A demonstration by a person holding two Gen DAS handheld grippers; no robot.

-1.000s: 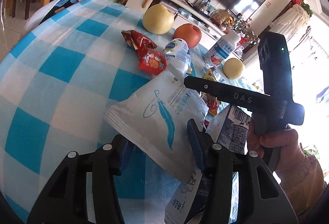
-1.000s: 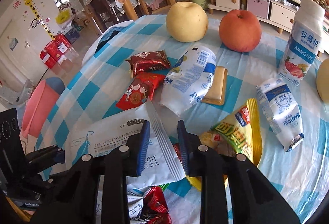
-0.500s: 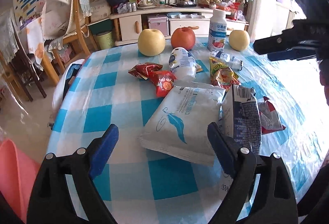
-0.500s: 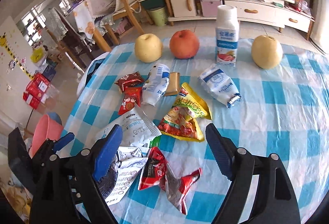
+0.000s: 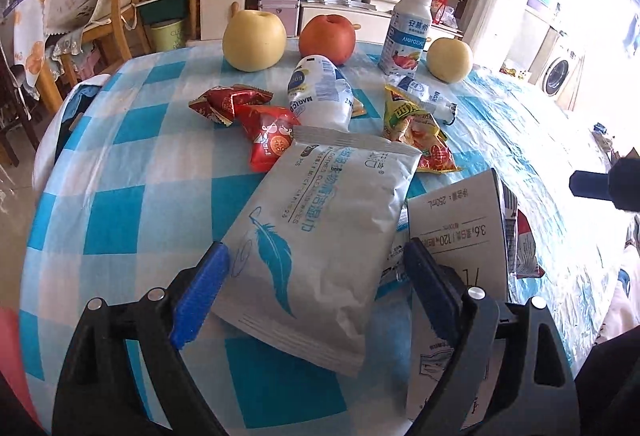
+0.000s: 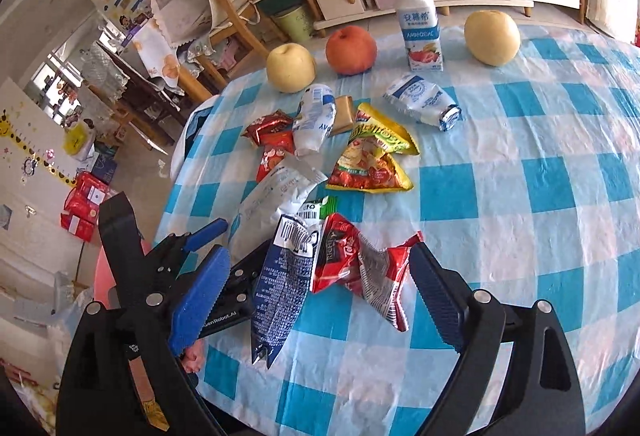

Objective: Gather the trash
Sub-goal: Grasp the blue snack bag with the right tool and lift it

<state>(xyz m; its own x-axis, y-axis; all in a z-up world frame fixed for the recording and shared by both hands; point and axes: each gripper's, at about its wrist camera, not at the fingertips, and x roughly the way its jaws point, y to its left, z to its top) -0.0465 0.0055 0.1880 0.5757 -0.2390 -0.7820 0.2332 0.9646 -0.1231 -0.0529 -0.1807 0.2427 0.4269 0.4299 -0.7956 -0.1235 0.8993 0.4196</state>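
The tabletop (image 6: 540, 163) wears a wrinkled blue-and-white checked plastic cloth — open squares spread toward 3 o'clock in the right wrist view. A flat white pouch (image 5: 320, 236) with a blue feather print lies between the spread fingers of the left hand-held gripper (image 5: 316, 292), which holds nothing. At its 2 o'clock leans a grey carton (image 5: 456, 220) reading "250mL". The right hand-held gripper (image 6: 316, 300) is open too, around a crumpled red wrapper (image 6: 360, 260) and a dark blue packet (image 6: 280, 292). At 12 o'clock stands a bottle (image 6: 420, 23) labelled "AMBROSIAL" — upright, between an apple (image 6: 351, 49) and a pear (image 6: 492, 37).
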